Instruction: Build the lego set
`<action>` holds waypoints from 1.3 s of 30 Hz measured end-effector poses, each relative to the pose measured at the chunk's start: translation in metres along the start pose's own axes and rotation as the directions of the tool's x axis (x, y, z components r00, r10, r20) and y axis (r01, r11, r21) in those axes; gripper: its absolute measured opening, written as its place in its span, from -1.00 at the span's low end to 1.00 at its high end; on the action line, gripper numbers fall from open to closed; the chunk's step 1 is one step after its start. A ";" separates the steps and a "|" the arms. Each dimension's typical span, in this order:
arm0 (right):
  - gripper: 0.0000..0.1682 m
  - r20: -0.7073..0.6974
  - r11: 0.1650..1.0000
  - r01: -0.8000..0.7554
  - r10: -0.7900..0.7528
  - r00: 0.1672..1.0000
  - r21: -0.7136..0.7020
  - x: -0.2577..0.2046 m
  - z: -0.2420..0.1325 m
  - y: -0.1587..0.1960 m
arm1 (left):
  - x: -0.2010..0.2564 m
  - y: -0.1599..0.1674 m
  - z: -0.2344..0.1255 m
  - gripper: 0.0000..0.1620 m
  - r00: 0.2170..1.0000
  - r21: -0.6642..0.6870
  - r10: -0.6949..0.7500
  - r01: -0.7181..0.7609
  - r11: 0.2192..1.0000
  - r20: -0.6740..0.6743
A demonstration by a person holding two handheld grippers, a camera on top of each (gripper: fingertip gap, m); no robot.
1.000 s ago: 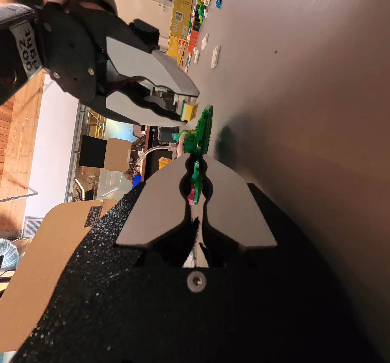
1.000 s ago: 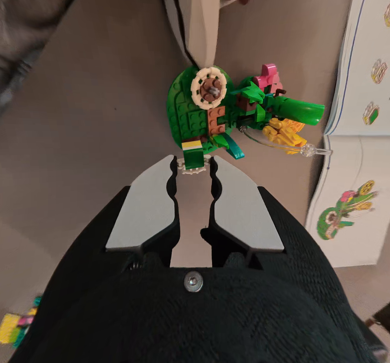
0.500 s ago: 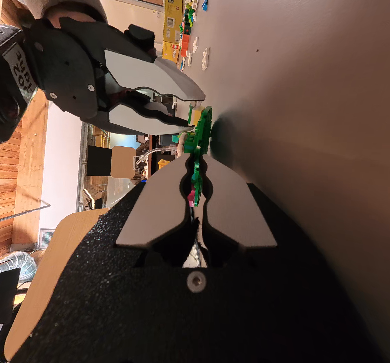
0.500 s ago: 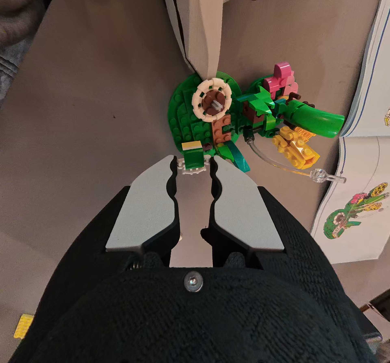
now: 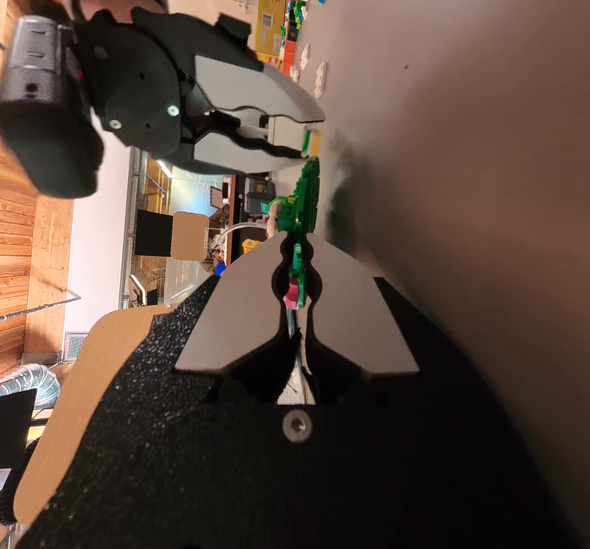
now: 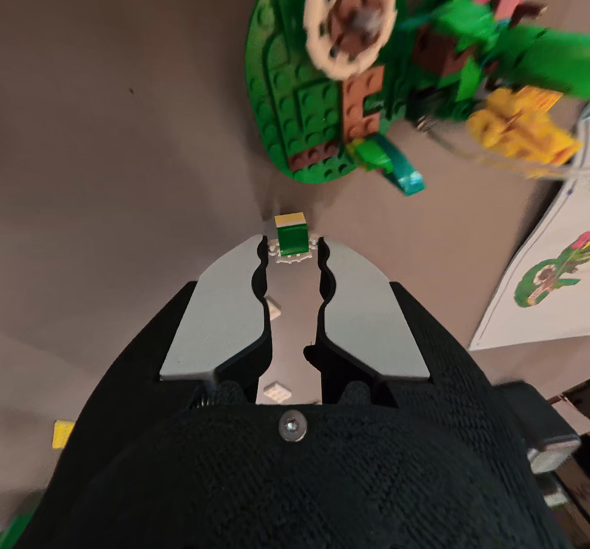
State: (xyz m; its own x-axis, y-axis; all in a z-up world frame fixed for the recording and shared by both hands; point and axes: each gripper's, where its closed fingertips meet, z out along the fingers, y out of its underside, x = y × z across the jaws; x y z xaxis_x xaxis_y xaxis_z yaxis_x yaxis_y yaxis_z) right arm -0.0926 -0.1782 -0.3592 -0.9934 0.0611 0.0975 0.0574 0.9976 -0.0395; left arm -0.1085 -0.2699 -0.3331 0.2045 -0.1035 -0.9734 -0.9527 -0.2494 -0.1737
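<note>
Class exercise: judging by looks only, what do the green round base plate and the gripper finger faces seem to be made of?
Green round base plate: apparently hard moulded plastic, glossy, with sharp raised studs. Right gripper finger faces: smooth matte grey, probably plastic or painted metal; unclear which.

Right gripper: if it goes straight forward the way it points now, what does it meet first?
The right gripper, shut on the small green and yellow piece, would probably meet the bare table first. The green model lies off to the right, though depth is unclear.
</note>
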 end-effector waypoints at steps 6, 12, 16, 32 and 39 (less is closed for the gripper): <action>-0.61 -0.054 0.999 -0.039 0.040 0.998 0.018 -0.001 0.005 0.005 | -0.015 0.007 -0.001 -0.95 0.992 -0.019 -0.114 0.116 0.993 0.058; -0.42 -0.388 0.977 0.052 0.033 0.921 0.208 0.022 -0.022 -0.026 | -0.022 0.009 -0.001 -0.94 0.977 -0.003 -0.201 0.202 0.979 0.076; -0.47 -0.676 0.926 0.278 -0.036 0.736 0.254 0.026 -0.041 -0.062 | -0.027 0.009 -0.003 -0.94 0.967 0.016 -0.239 0.238 0.971 0.087; -0.90 -0.871 0.931 0.322 -0.010 0.491 0.171 0.043 -0.040 -0.059 | -0.031 0.010 -0.009 -0.94 0.948 0.061 -0.305 0.301 0.952 0.089; -0.92 -0.865 0.979 0.144 0.053 0.499 0.143 0.046 -0.045 -0.052 | -0.040 -0.013 -0.011 -0.35 0.967 0.018 -0.118 0.117 0.993 0.224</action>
State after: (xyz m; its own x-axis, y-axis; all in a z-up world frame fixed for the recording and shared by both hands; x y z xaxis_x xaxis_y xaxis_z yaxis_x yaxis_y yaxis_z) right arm -0.1372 -0.2261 -0.3083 -0.4065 0.1122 0.9067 -0.1015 0.9807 -0.1669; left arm -0.1019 -0.2734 -0.2905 0.2597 0.1448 -0.9548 -0.9261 -0.2428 -0.2887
